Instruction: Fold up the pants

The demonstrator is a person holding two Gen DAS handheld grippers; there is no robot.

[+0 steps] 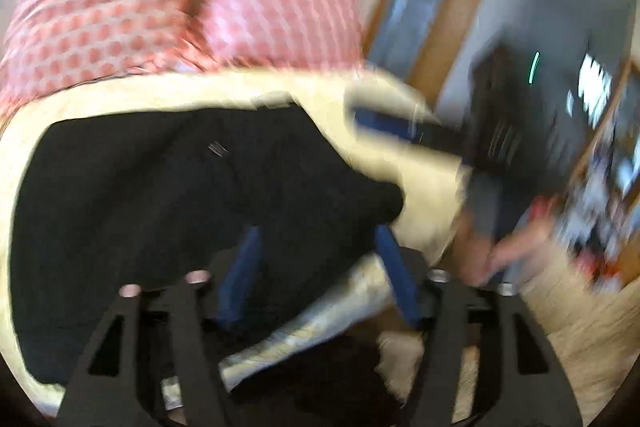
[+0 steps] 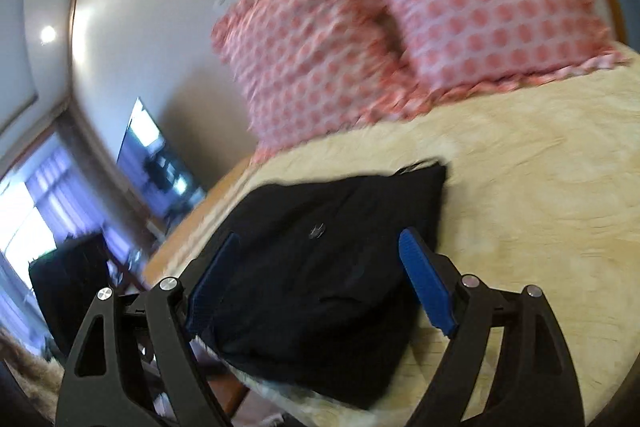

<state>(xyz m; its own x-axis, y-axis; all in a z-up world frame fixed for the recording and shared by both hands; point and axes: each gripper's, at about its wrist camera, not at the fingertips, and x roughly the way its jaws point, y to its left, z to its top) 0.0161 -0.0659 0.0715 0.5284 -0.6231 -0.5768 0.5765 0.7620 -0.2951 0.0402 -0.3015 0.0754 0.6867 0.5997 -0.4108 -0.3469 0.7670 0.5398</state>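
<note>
I see the black pants folded near the bed's front edge, bearing a small pale logo too blurred to read. My left gripper and right gripper both gape wide, holding nothing. Two pink pillows stand at the head.

Pants lie on the bed near its left edge; two pillows stand far behind.
</note>
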